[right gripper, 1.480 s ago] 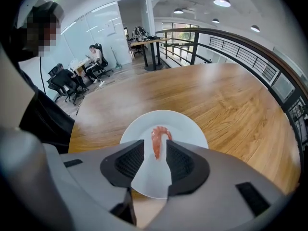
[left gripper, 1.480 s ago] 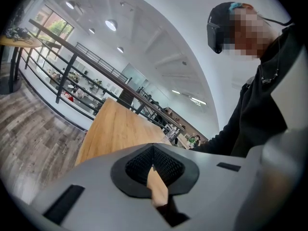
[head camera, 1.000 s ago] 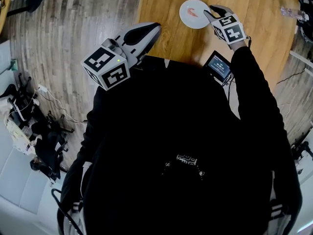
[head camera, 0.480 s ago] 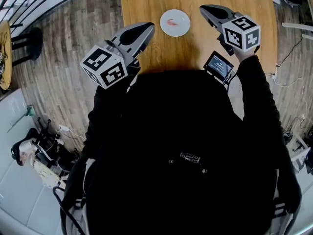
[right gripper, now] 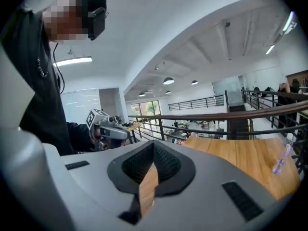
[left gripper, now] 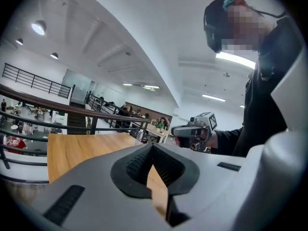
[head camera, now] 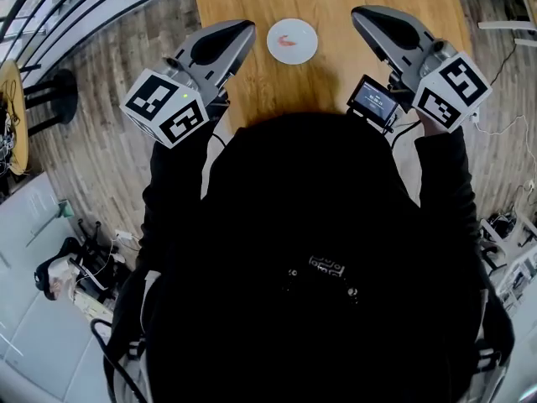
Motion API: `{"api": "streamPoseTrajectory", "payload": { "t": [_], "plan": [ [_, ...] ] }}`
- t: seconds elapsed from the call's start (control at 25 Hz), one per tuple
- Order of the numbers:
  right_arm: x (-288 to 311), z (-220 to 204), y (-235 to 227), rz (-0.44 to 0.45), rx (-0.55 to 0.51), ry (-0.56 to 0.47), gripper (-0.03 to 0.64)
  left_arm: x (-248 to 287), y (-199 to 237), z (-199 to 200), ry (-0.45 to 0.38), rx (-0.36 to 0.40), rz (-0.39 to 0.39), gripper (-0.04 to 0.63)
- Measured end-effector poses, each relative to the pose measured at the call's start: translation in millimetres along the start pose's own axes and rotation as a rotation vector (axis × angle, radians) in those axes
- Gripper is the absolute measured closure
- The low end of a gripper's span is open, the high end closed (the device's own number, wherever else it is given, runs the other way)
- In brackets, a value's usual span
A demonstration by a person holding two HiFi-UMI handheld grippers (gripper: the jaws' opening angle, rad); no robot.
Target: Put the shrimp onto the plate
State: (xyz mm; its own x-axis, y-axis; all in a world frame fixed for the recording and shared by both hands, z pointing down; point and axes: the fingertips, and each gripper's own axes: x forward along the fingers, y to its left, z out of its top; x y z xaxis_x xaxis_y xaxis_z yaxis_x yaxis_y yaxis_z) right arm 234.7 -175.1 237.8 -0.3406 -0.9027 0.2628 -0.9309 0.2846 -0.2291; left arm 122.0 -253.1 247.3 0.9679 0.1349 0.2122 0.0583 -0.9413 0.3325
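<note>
CHANGE: right gripper (head camera: 362,15) pulled back from plate (head camera: 307,30), jaws closed, empty | left gripper (head camera: 242,28) closed, empty | SHRIMP: shrimp (head camera: 288,41) lies on plate, far, between grippers | VERDICT: placement appears complete.

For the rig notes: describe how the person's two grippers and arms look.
The left gripper and right gripper are grey tapering shells with black ribbed pads. Each bears a white cube with black square markers. A small screen sits by the right one. The sleeves are black.
</note>
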Motion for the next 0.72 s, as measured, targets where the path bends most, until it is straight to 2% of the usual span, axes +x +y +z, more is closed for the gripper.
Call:
{"api": "streamPoseTrajectory", "payload": {
  "t": [0.12,0.44,0.72],
  "plan": [
    [1,4,5,0.012,-0.034,-0.001,0.598,2,-2,1,-0.012,-0.005,0.002,0.589],
    [13,-1,13,0.042,-0.039,0.020,0.598,-4,-2,-5,-0.017,-0.004,0.012,0.589],
    [42,-25,16,0.051,-0.039,0.072,0.598,-25,27,-39,-0.013,-0.018,0.012,0.589]
  ]
}}
